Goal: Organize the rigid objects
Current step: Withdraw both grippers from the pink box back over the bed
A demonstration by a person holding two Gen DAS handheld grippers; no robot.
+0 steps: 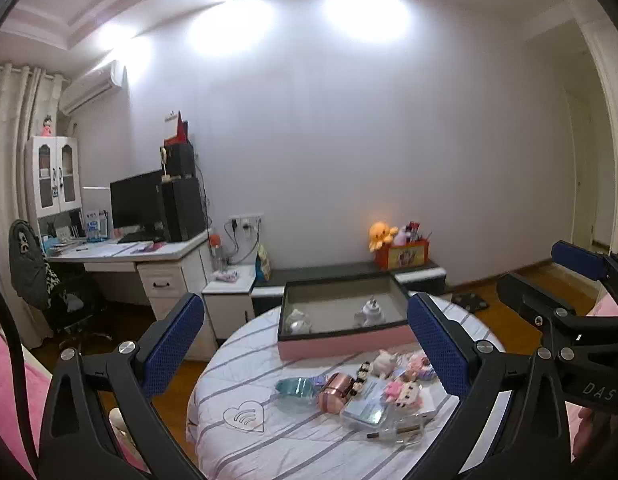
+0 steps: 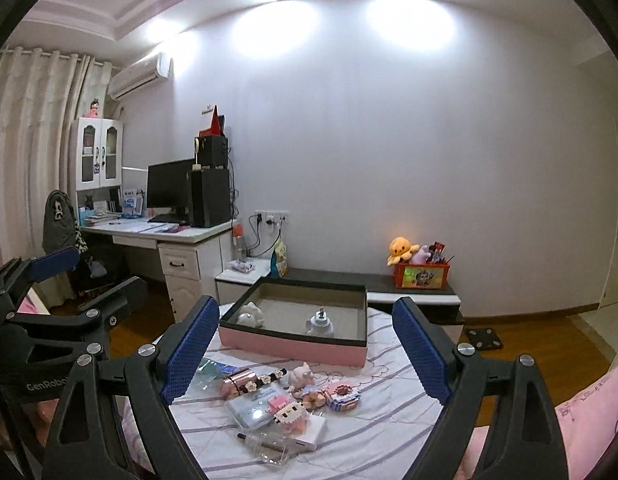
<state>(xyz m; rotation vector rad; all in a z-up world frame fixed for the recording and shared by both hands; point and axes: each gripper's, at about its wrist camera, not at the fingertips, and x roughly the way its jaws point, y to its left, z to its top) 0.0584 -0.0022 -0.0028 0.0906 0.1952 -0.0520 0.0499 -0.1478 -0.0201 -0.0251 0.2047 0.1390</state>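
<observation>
A shallow pink tray (image 1: 341, 347) with a black rim stands at the far side of a round table under a striped cloth (image 1: 269, 452). Two white figures (image 1: 371, 312) sit inside it. In front lies a pile of small things: a rose-gold cylinder (image 1: 335, 392), a pig figure (image 1: 383, 362), a block kitten (image 2: 287, 412), a clear bottle (image 2: 269, 444). My left gripper (image 1: 305, 308) hangs open above the table's near side, nothing between its blue pads. My right gripper (image 2: 305, 308) is open too, beside it, also holding nothing.
A desk (image 1: 121, 252) with a monitor and an office chair (image 1: 33, 272) stand at the left. A low dark cabinet (image 2: 349, 280) behind the table carries an orange box (image 2: 421, 276) and a plush octopus. Wood floor surrounds the table; pink bedding is at the near edges.
</observation>
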